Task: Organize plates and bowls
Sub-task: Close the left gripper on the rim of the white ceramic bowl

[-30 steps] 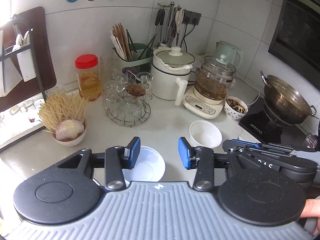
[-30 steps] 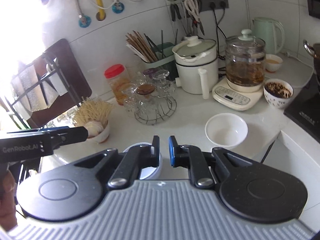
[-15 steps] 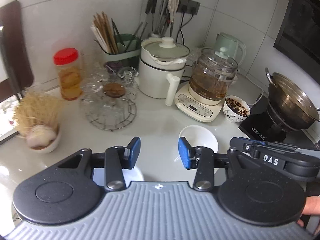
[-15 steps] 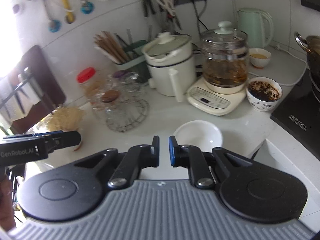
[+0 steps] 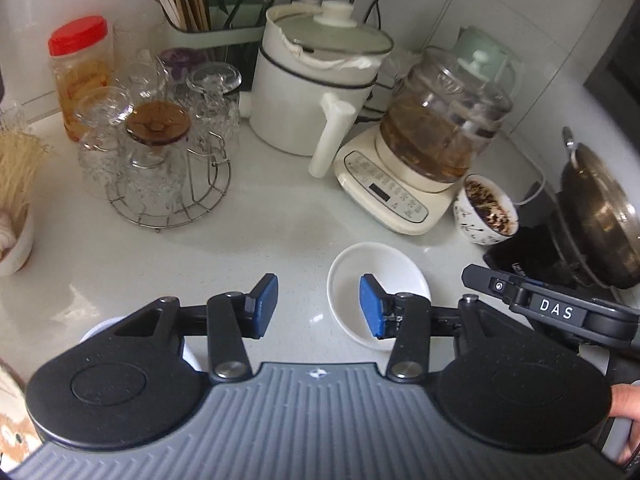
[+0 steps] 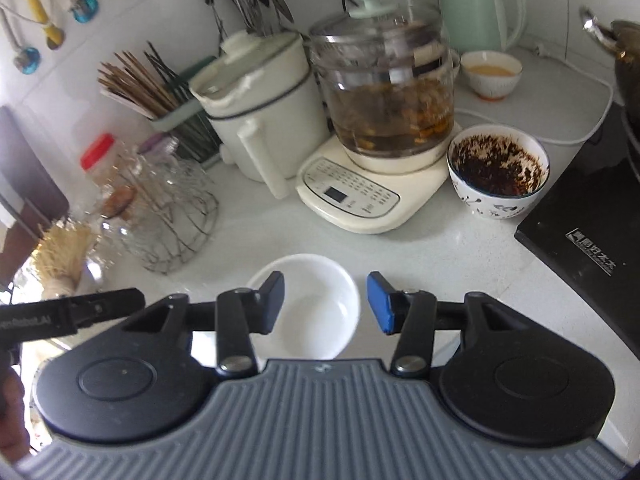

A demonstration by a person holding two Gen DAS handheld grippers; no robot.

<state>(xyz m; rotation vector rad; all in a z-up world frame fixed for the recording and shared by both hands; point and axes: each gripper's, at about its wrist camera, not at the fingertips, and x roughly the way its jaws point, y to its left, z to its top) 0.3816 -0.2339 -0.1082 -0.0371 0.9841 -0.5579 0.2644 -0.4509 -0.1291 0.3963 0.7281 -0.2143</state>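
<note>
A small empty white bowl (image 5: 384, 276) (image 6: 316, 312) sits on the white counter. My right gripper (image 6: 326, 304) hovers over it with its jaws opening: the left finger is above the bowl's inside and the right finger beyond its right rim, neither pad pressing on it. My left gripper (image 5: 316, 306) is open and widening slightly, with bare counter in its gap and its right pad over the bowl's left side. A second white bowl (image 5: 94, 330) peeks out under its left arm.
Behind stand a patterned bowl of dark scraps (image 6: 496, 168), a glass kettle on its cream base (image 6: 360, 192), a white pot (image 5: 316, 76), a wire rack of glasses (image 5: 156, 152) and a chopstick holder. A black cooktop (image 6: 592, 232) with a steel pot lies right.
Both grippers have moved forward and down toward the small white bowl, which now looks larger. The right gripper's jaws have gone from shut to apart. The second bowl has slipped under the left gripper.
</note>
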